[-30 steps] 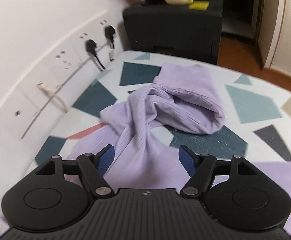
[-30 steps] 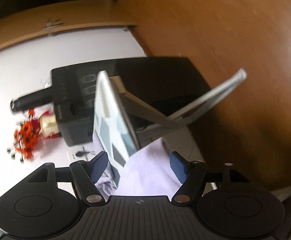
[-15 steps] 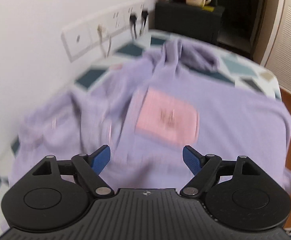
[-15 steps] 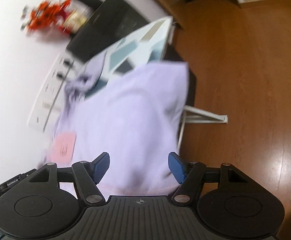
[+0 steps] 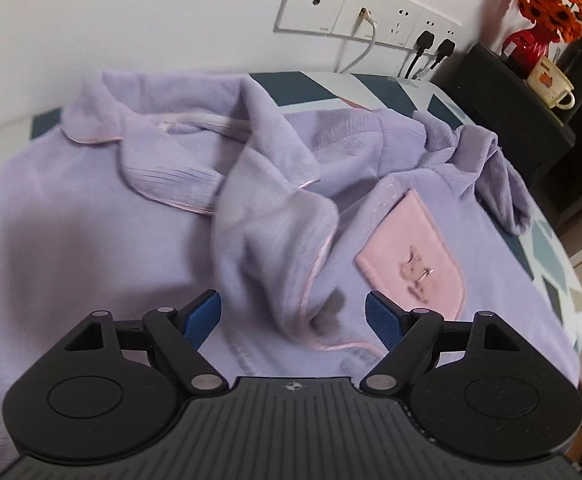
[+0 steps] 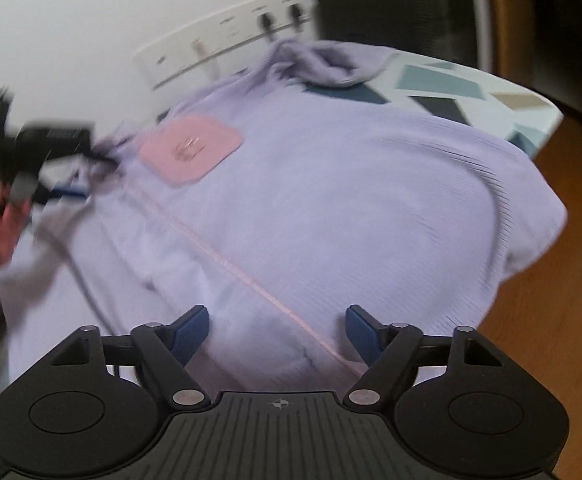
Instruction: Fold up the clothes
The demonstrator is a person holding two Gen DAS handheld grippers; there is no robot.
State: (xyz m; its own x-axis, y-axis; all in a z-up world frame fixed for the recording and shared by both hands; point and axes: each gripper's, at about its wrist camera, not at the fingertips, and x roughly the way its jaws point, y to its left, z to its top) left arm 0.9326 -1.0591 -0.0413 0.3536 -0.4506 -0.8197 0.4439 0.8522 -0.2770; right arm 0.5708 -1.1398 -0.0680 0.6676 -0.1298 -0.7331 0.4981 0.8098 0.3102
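Bench (image 5: 443, 92) with a pale cover printed in dark blue, teal and grey angular patches, set against a white wall (image 5: 131, 12). Wall carries a long white socket strip (image 5: 367, 16): one white cable and two black plugs in it. Past the bench's far end, a black cabinet (image 5: 523, 128) holding a red vase of orange flowers (image 5: 547, 4) and a cream mug (image 5: 551, 84). Brown wood floor (image 6: 551, 340) beside the bench, seen only from the right wrist.

Lilac pajama shirt (image 5: 71, 208) lies spread front-up over most of the bench, collar toward the wall, pink chest pocket (image 5: 411, 256) showing, one sleeve bunched at the far end, hem draping over the floor-side edge.

Left wrist view: collar and a folded-over pink-piped front placket in detail. Left gripper (image 5: 293, 316) above the placket, jaws apart and closing, cloth under the gap, pads not pressing it.

Right wrist view, blurred: right gripper (image 6: 277, 334) over the lower front and its pink seam, jaws apart and closing, nothing pinched. At its left edge, the left gripper (image 6: 63, 188) and the person's hand (image 6: 3, 224) holding it.
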